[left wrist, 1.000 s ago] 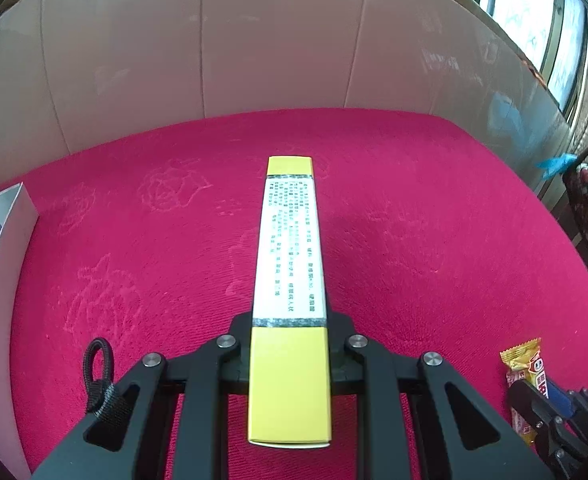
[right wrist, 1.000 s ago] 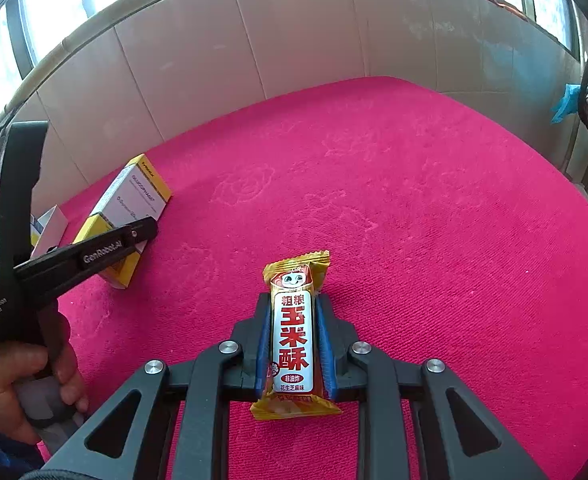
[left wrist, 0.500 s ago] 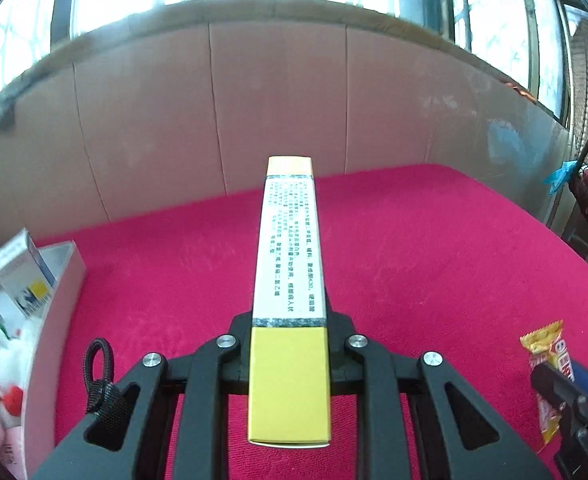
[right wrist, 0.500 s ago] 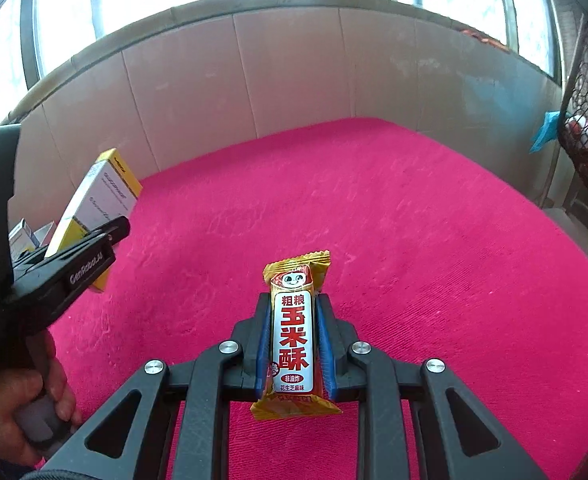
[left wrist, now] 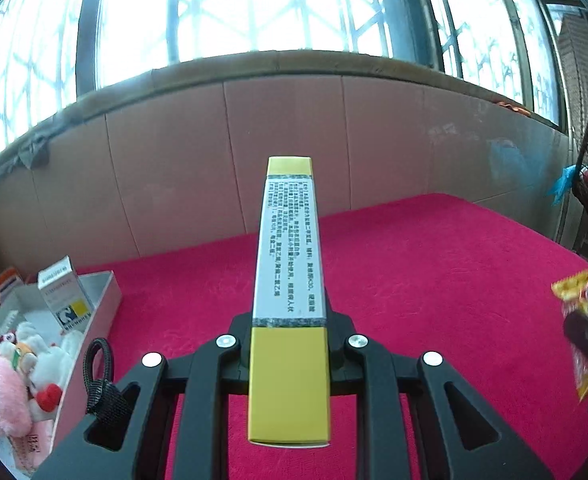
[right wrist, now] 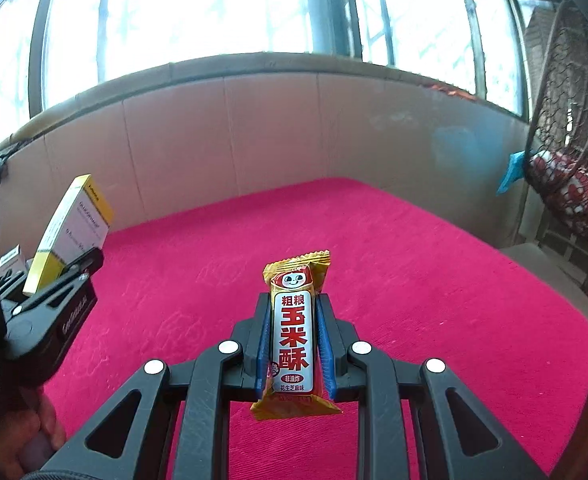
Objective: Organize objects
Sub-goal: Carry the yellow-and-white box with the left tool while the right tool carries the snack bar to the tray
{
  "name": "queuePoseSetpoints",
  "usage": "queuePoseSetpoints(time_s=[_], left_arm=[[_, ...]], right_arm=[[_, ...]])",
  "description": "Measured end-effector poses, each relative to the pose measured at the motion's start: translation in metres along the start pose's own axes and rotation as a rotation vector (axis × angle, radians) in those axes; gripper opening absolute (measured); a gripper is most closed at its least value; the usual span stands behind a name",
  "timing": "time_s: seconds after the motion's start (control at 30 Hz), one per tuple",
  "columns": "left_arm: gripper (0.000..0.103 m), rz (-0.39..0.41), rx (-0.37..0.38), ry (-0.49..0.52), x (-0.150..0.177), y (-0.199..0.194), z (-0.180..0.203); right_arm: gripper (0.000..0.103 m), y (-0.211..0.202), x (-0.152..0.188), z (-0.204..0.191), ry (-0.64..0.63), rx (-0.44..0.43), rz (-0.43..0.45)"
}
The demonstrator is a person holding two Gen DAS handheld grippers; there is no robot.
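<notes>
My left gripper point(left wrist: 289, 320) is shut on a long yellow and white box point(left wrist: 289, 264), held in the air above the red cloth point(left wrist: 414, 280). The box also shows in the right wrist view point(right wrist: 70, 236), at the left. My right gripper point(right wrist: 294, 320) is shut on a red and yellow snack bar point(right wrist: 294, 332), also lifted above the cloth. The snack bar shows at the right edge of the left wrist view point(left wrist: 578, 320).
A white tray point(left wrist: 102, 312) at the left holds a small white box point(left wrist: 64, 296) and plush toys point(left wrist: 18, 372). A beige wall point(left wrist: 286, 140) and windows stand behind the table. A wire basket point(right wrist: 566, 160) hangs at the right.
Both grippers have risen and tilted up with their objects; the view now takes in the wall and windows. The tray with toys has come into the left wrist view.
</notes>
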State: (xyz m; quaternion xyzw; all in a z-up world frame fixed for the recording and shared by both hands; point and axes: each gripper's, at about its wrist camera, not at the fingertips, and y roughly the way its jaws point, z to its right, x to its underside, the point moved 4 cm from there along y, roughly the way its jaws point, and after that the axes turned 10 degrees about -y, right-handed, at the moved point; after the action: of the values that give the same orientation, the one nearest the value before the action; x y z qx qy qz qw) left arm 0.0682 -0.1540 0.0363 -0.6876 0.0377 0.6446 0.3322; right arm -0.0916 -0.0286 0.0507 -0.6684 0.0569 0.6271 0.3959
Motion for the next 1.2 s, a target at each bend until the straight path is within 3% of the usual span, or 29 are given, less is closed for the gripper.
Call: queuePoseSetpoints(time_s=[0.07, 0.37, 0.7, 0.87, 1.2], left_arm=[[0.02, 0.013, -0.003, -0.008, 0.001, -0.007, -0.003], [0.02, -0.066, 0.03, -0.112, 0.006, -0.028, -0.038], [0.02, -0.04, 0.105, -0.08, 0.0, -0.079, -0.045], [0.02, -0.034, 0.101, -0.087, -0.007, -0.09, -0.055], [0.02, -0.029, 0.084, -0.122, -0.015, -0.101, -0.077]], right_arm=[[0.023, -0.005, -0.001, -0.001, 0.004, 0.014, 0.022], [0.023, -0.011, -0.007, -0.006, -0.052, 0.044, 0.064], [0.023, -0.023, -0.004, -0.014, -0.031, 0.056, 0.064], [0.023, -0.024, -0.001, -0.021, -0.004, 0.007, 0.033], [0.023, -0.046, -0.014, -0.058, -0.082, -0.047, 0.055]])
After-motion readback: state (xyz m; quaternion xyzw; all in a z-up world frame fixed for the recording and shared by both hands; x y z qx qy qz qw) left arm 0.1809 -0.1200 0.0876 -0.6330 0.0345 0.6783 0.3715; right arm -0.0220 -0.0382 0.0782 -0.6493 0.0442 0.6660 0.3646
